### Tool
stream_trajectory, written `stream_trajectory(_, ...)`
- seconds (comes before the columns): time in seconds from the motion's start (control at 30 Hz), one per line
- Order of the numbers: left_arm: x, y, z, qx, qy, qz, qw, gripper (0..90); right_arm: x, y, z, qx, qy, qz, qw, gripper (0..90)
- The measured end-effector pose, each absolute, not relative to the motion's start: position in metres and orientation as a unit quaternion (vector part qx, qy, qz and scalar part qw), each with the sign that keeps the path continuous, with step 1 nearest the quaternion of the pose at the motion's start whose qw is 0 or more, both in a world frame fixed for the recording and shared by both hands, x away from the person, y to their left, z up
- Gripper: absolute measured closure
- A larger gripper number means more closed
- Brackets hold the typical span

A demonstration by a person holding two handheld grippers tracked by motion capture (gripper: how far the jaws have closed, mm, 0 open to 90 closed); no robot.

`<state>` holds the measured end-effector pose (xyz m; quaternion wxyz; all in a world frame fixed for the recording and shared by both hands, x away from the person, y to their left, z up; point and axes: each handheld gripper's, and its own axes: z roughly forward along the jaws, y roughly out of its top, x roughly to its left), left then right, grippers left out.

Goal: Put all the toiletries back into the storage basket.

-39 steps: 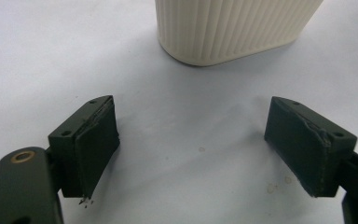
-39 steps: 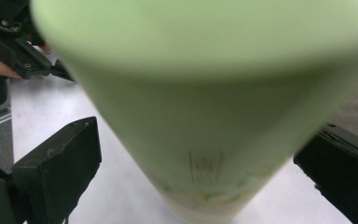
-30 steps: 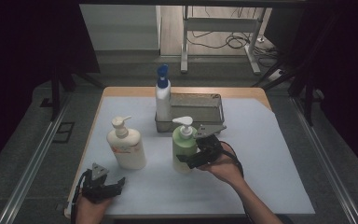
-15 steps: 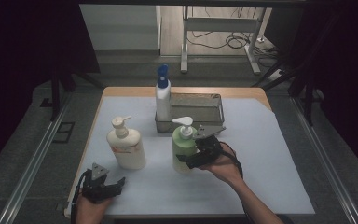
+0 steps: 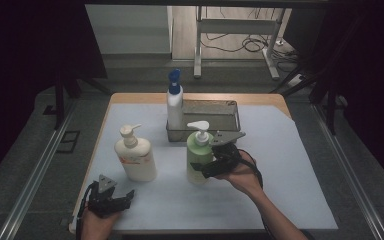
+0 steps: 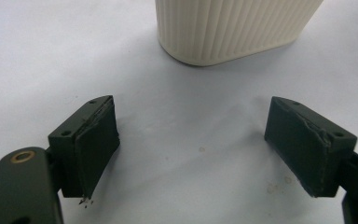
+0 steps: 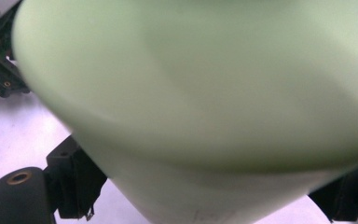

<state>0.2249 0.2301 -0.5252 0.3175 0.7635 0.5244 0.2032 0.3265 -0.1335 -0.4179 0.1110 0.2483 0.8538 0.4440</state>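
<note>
Green bottle (image 5: 198, 159) between right gripper (image 5: 206, 167) jaws, pads pinching its sides, hand level, left gripper (image 5: 116, 199) spread, resting near cream bottle (image 5: 135, 159)

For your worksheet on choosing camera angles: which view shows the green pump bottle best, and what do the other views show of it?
The high view: the green pump bottle stands whole, white pump included, on the table, between the right gripper's jaws. The right gripper view gives a blurred close-up of its body. The left gripper view faces the cream bottle instead.

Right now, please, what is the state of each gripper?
Left gripper: open, holding nothing, in front of the cream bottle.
Right gripper: closed on the green bottle.
</note>
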Motion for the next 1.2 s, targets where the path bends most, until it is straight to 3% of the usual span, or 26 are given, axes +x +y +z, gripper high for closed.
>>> stream_trajectory(1.2,0.225,0.230,-0.525,0.764,0.525,0.203,0.317,16.9,0.380,-0.139,-0.346,0.292,0.833,0.444,0.156,12.7)
